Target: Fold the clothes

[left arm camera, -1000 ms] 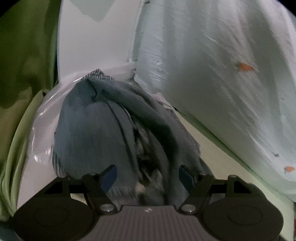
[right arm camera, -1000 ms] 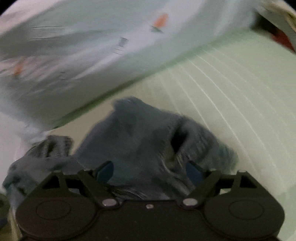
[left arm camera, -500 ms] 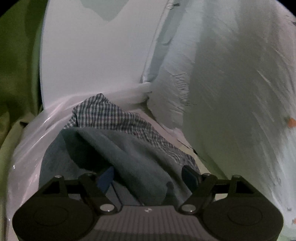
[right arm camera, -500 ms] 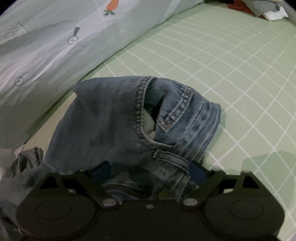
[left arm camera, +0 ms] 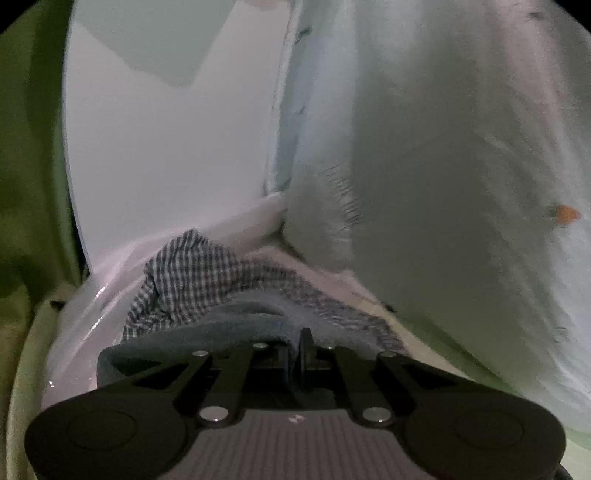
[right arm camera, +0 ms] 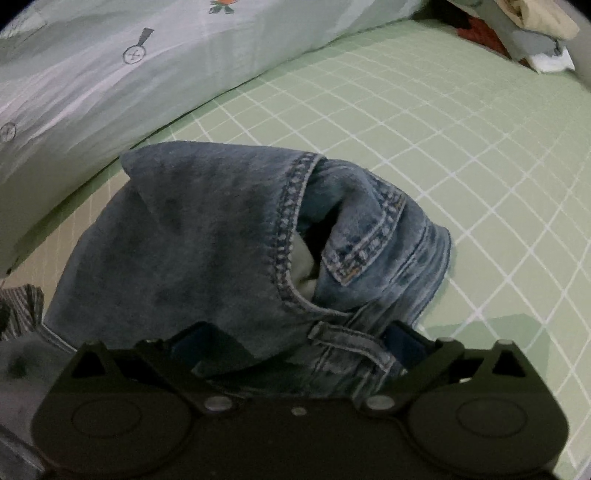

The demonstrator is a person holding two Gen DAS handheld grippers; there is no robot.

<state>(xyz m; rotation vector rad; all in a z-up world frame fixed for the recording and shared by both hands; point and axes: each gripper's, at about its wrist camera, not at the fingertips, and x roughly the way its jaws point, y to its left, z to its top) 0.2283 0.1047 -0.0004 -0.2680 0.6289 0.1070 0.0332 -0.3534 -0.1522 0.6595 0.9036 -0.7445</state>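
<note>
In the left wrist view my left gripper (left arm camera: 294, 354) is shut on a fold of blue-grey denim (left arm camera: 229, 325). A checked shirt (left arm camera: 192, 273) lies just beyond it, in a clear plastic bag (left arm camera: 85, 306). In the right wrist view a crumpled pair of blue jeans (right arm camera: 207, 236) lies on the green grid bedsheet (right arm camera: 443, 122), waistband and belt loop toward me. My right gripper (right arm camera: 295, 339) is open, its blue-padded fingers either side of the waistband.
A pale quilt with carrot prints (right arm camera: 129, 55) is bunched along the far side of the bed; it also fills the right of the left wrist view (left arm camera: 461, 166). A white wall (left arm camera: 166, 147) and green curtain (left arm camera: 29, 147) stand left. Folded items (right arm camera: 532, 33) sit far right.
My left gripper has closed on the denim fold; it was open before. My right gripper has moved closer over the jeans' waistband and stays open.
</note>
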